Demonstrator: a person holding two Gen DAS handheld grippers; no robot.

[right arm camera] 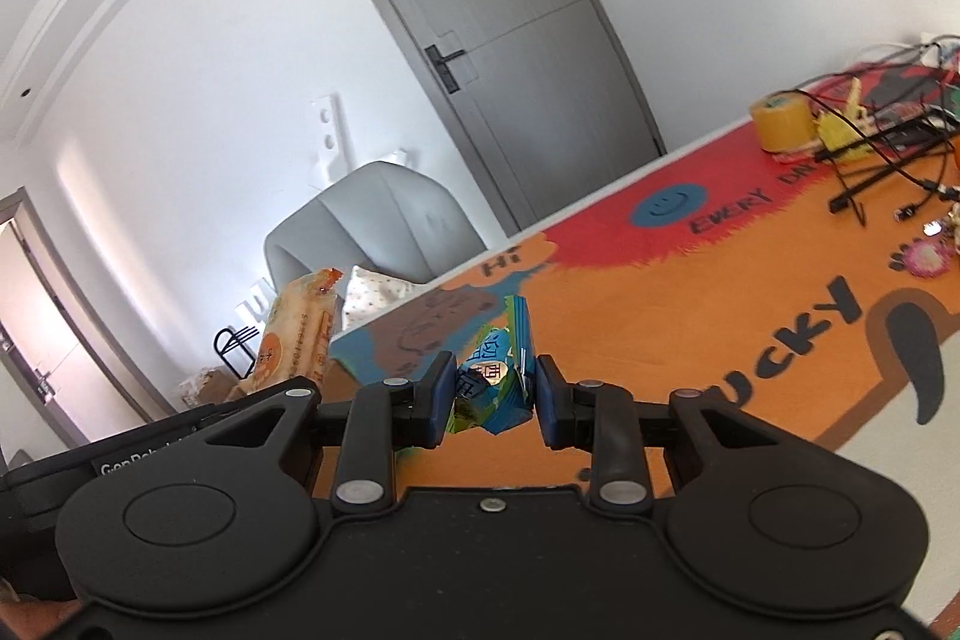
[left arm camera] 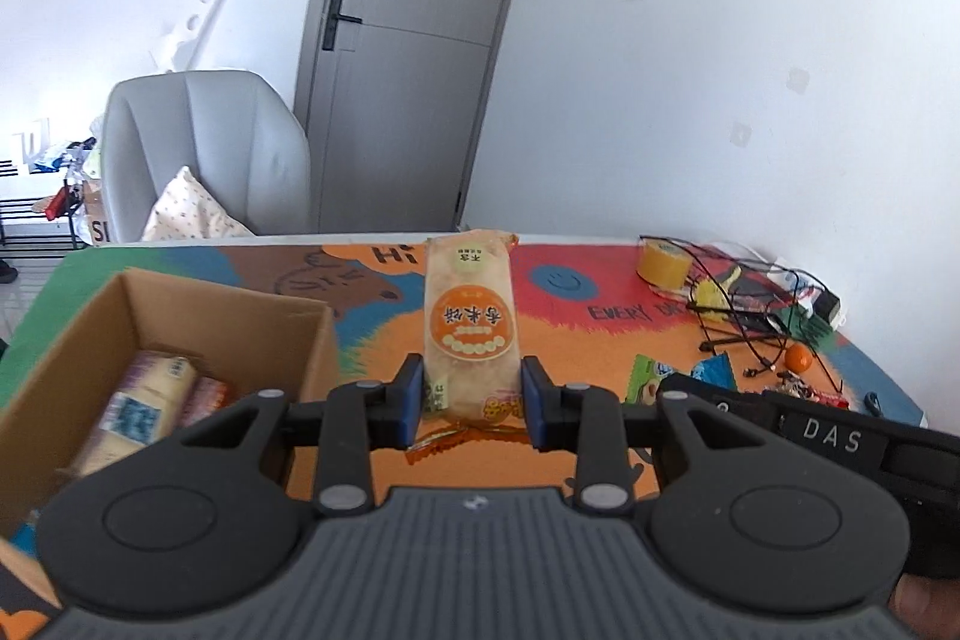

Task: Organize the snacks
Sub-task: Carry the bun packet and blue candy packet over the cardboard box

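Both tongs are holding snacks right now, and I am using the cardboard box [left arm camera: 180, 340] as my marker for where everything is.

Starting at the box: it is sitting open at the left side of the table [left arm camera: 384, 340], and some wrapped snacks [left arm camera: 150, 400] are already lying inside it. I think this is where all the snacks are going.

Just to the right of the box, my left tongs [left arm camera: 474, 394] are squeezing the orange rice cracker pack [left arm camera: 471, 322] near its bottom end. The pack is sticking straight up between the blue pads [left arm camera: 411, 394] and is off the table. I am gripping it low, I think, so the long part can go into the box first.

Further right of the box, my right tongs [right arm camera: 492, 391] are pinching a small blue and green packet [right arm camera: 495, 376]. It is crumpled between the pads and is also off the table.

Well to the right of the box, more small packets [left arm camera: 648, 376] are lying on the table, waiting. Beyond them are a yellow tape roll [left arm camera: 660, 268], a tangle of black wires [left arm camera: 738, 304] and a small orange fruit [left arm camera: 798, 358]. These are not in my way.

The near wall of the box is the one thing I am watching, because the tall pack must go over it.
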